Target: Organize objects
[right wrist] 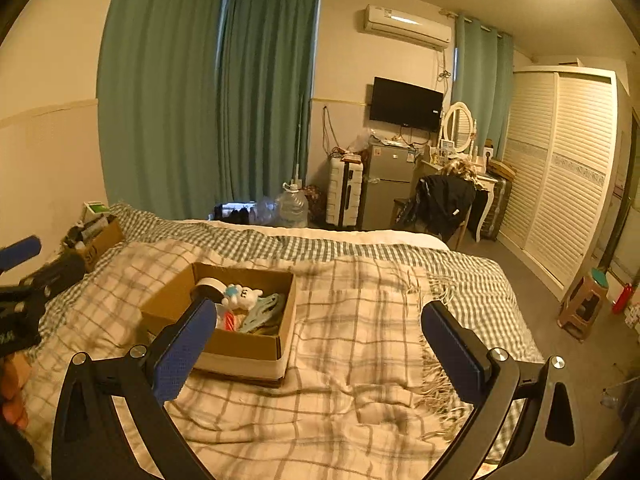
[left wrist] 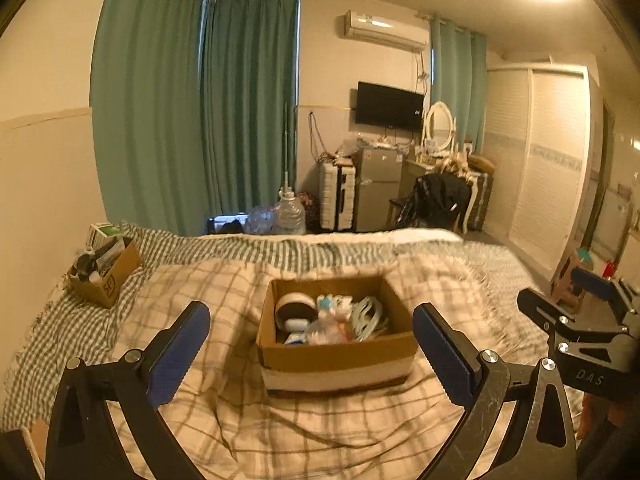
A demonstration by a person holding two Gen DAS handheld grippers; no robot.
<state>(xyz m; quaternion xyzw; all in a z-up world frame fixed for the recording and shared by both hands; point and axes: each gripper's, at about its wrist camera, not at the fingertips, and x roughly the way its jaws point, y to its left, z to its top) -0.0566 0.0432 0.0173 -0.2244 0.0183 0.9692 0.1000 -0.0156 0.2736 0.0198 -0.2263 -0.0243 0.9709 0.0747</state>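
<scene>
An open cardboard box [left wrist: 338, 354] sits on the plaid blanket on the bed; it also shows in the right wrist view [right wrist: 244, 350]. It holds a round black-and-white item [left wrist: 294, 310], a white and blue toy [right wrist: 242, 295], pale hangers [left wrist: 368, 316] and other small things. My left gripper [left wrist: 312, 346] is open and empty, its jaws wide on either side of the box, short of it. My right gripper [right wrist: 320, 338] is open and empty above the blanket, right of the box. The right gripper's body also shows in the left wrist view [left wrist: 580, 320].
A second cardboard box [left wrist: 106, 272] with clutter sits at the bed's far left by the wall. Past the bed stand a water jug [left wrist: 289, 212], a suitcase, a small fridge [left wrist: 378, 188], a chair and a wardrobe [right wrist: 560, 168]. A stool [right wrist: 584, 304] stands on the floor to the right.
</scene>
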